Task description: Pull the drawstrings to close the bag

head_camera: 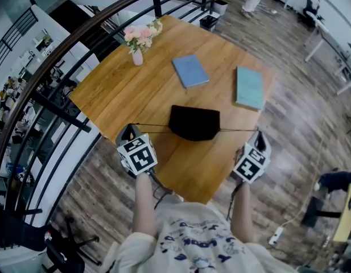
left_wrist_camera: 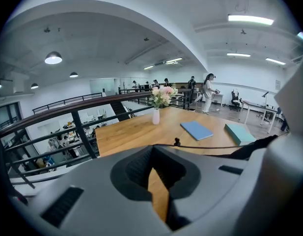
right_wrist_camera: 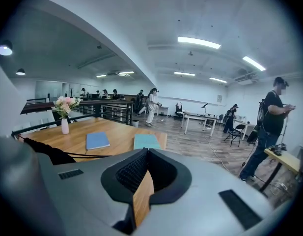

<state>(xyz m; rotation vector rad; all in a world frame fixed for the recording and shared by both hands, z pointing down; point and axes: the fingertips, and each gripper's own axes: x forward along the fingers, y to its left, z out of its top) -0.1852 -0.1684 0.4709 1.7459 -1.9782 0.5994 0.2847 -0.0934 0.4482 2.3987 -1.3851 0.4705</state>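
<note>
A black drawstring bag (head_camera: 194,122) lies on the wooden table (head_camera: 135,95), its mouth pulled narrow. One thin drawstring (head_camera: 152,124) runs taut from the bag's left side to my left gripper (head_camera: 131,128), and another drawstring (head_camera: 239,130) runs to my right gripper (head_camera: 259,133). Both grippers hover near the table's front edge, each shut on its string. In the left gripper view the string (left_wrist_camera: 205,146) has a small knot and leads right to the bag (left_wrist_camera: 254,149) from the shut left gripper (left_wrist_camera: 152,149). In the right gripper view the bag (right_wrist_camera: 45,152) lies left of the shut right gripper (right_wrist_camera: 145,154).
A blue notebook (head_camera: 190,70) and a teal book (head_camera: 250,87) lie beyond the bag. A vase of flowers (head_camera: 139,44) stands at the far left corner. A dark metal railing (head_camera: 61,56) runs along the table's left side. A person (right_wrist_camera: 271,127) stands off to the right.
</note>
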